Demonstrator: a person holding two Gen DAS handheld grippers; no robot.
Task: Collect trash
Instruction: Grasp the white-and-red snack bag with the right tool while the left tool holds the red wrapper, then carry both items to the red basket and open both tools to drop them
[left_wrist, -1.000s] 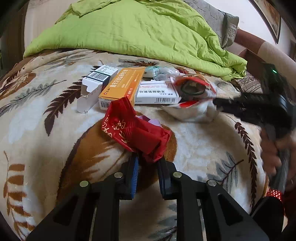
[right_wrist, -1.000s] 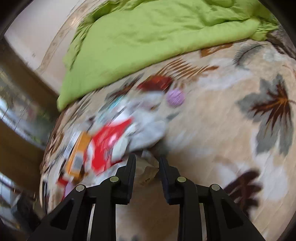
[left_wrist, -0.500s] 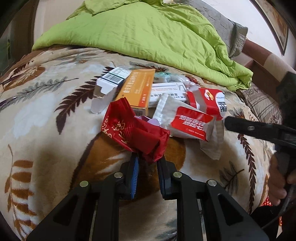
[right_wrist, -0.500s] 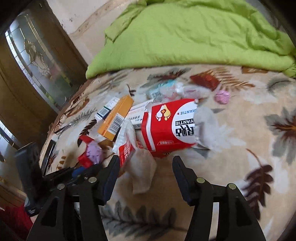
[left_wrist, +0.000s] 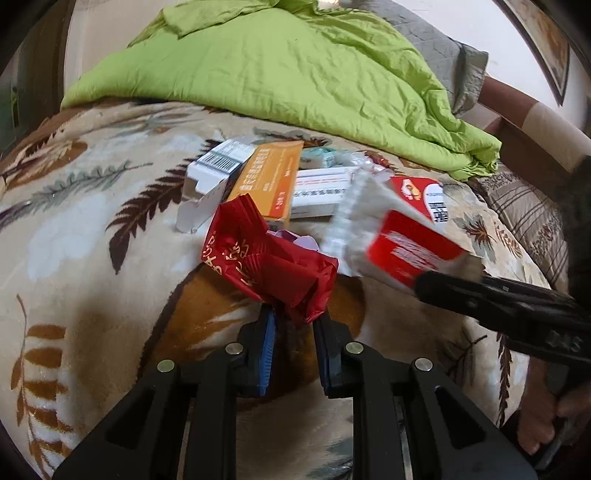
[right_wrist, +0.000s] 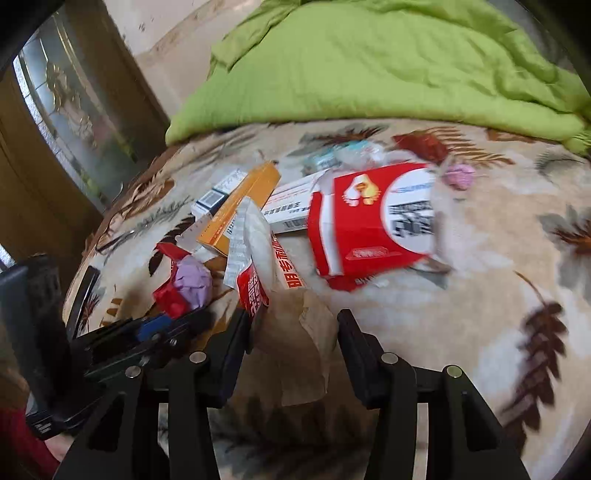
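My left gripper (left_wrist: 293, 317) is shut on a crumpled red wrapper (left_wrist: 273, 266) that has a purple wad (right_wrist: 194, 280) inside, low over the leaf-print blanket (left_wrist: 92, 258). My right gripper (right_wrist: 293, 332) is open, its fingers (right_wrist: 236, 332) on either side of the pale tail of a red-and-white packet (right_wrist: 258, 266). That packet (left_wrist: 406, 247) lies blurred beside the wrapper, with the right gripper (left_wrist: 498, 299) reaching in from the right. Behind it sit a red-and-white box (right_wrist: 373, 218), an orange box (left_wrist: 269, 181) and white boxes (left_wrist: 218, 166).
A green duvet (left_wrist: 295, 66) is heaped at the back of the bed. A pink wad (right_wrist: 458, 175) lies right of the pile, and small clear wrappers (right_wrist: 343, 155) lie behind it. A glass-panelled door (right_wrist: 66, 110) stands to the left. A hand (left_wrist: 543, 417) holds the right gripper.
The right gripper was shut on the packet a second ago, then opened wide and let it drop by the pile. Now its fingers stand closer around the packet's tail. The left gripper keeps the wrapper.
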